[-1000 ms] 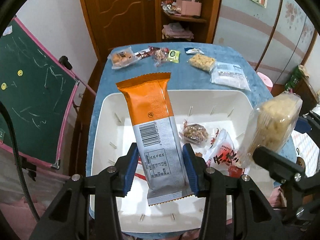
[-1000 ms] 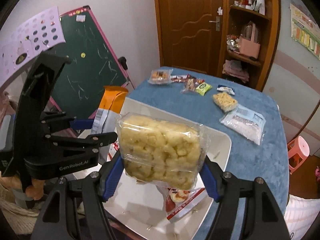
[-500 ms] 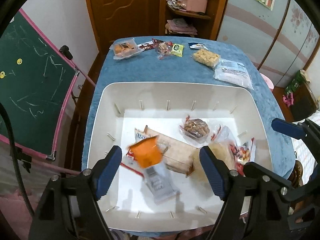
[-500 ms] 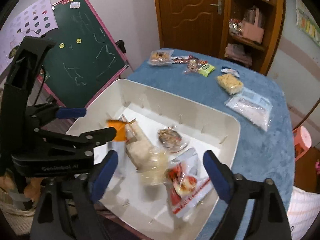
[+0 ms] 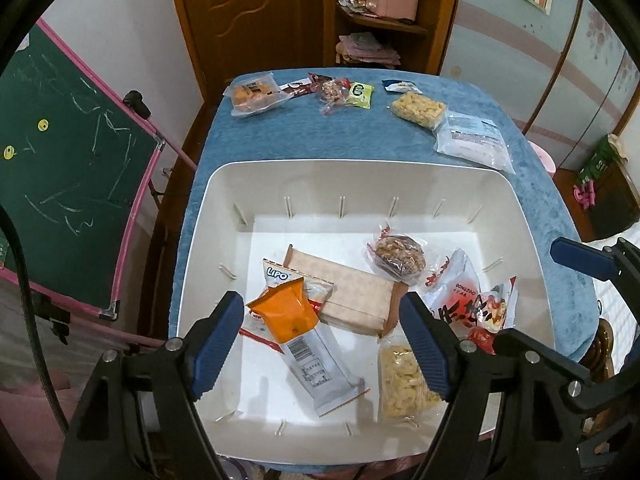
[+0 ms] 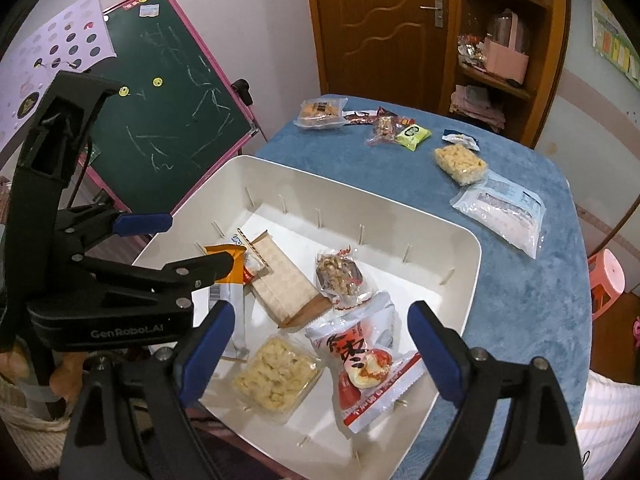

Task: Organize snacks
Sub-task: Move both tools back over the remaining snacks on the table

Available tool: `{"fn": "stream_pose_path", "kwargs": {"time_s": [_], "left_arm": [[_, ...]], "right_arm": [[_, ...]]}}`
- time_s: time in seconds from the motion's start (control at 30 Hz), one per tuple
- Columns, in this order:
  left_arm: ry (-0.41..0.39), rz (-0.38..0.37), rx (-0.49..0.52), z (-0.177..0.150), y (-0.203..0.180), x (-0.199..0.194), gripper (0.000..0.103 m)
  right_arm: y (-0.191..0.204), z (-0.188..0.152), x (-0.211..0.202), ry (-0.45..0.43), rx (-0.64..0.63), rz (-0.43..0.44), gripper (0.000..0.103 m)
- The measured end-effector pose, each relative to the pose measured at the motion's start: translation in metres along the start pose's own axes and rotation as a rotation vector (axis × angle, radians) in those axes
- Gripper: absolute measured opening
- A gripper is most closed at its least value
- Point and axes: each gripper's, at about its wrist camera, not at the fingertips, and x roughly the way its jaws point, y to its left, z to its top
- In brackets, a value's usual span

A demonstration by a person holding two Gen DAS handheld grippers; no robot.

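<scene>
A white bin [image 5: 360, 170] [image 6: 472, 264] sits on the blue table. Inside lie an orange-and-silver bar [image 5: 298, 330] [image 6: 234, 280], a clear pack of puffed snack [image 5: 402, 382] [image 6: 276, 372], a tan cracker pack [image 5: 348, 294] [image 6: 286, 282], a nut cake [image 5: 400, 258] [image 6: 340, 274] and a red-and-white bag [image 5: 464, 300] [image 6: 360, 354]. My left gripper [image 5: 322, 344] [image 6: 180, 242] hangs open above the orange bar, holding nothing. My right gripper [image 6: 320, 350] hovers open over the puffed pack and the red bag, also with nothing in it; one of its blue pads [image 5: 582, 258] shows at the left wrist view's right edge.
Several snacks lie along the table's far side: an orange biscuit pack [image 5: 256, 94] [image 6: 320, 112], a green packet [image 5: 360, 94] [image 6: 412, 136], a second puffed pack [image 5: 418, 110] [image 6: 460, 164] and a white-and-blue pouch [image 5: 472, 142] [image 6: 500, 208]. A green chalkboard [image 5: 68, 160] [image 6: 168, 120] stands left. A pink stool [image 6: 606, 280] is right.
Both grippers opened. The orange bar dropped from my left gripper and the puffed pack from my right one; both now lie in the bin.
</scene>
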Motion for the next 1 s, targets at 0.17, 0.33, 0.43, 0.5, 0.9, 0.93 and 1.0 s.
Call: {"fn": "stream_pose_path", "kwargs": {"time_s": [0.17, 0.33, 0.43, 0.5, 0.9, 0.93, 1.0], "left_arm": [[-0.006, 0.013, 0.025, 0.008, -0.009, 0.0, 0.079], [-0.046, 0.006, 0.058, 0.028, -0.024, -0.008, 0.079], [-0.079, 0.012, 0.091, 0.045, -0.038, -0.014, 0.079], [-0.107, 0.018, 0.116, 0.058, -0.046, -0.018, 0.079], [-0.218, 0.034, 0.117, 0.168, -0.056, -0.058, 0.081], [-0.221, 0.032, 0.119, 0.174, -0.057, -0.06, 0.081], [-0.232, 0.032, 0.13, 0.19, -0.062, -0.063, 0.081]], "right_arm": [[-0.011, 0.0, 0.001, -0.007, 0.029, 0.008, 0.089], [-0.031, 0.004, -0.004, -0.042, 0.067, 0.011, 0.089], [-0.045, 0.008, -0.01, -0.066, 0.095, 0.015, 0.089], [-0.055, 0.012, -0.014, -0.086, 0.109, 0.008, 0.089], [-0.138, 0.039, -0.048, -0.208, 0.205, -0.117, 0.089], [-0.145, 0.042, -0.051, -0.222, 0.209, -0.135, 0.089], [-0.159, 0.05, -0.06, -0.264, 0.208, -0.171, 0.089]]}}
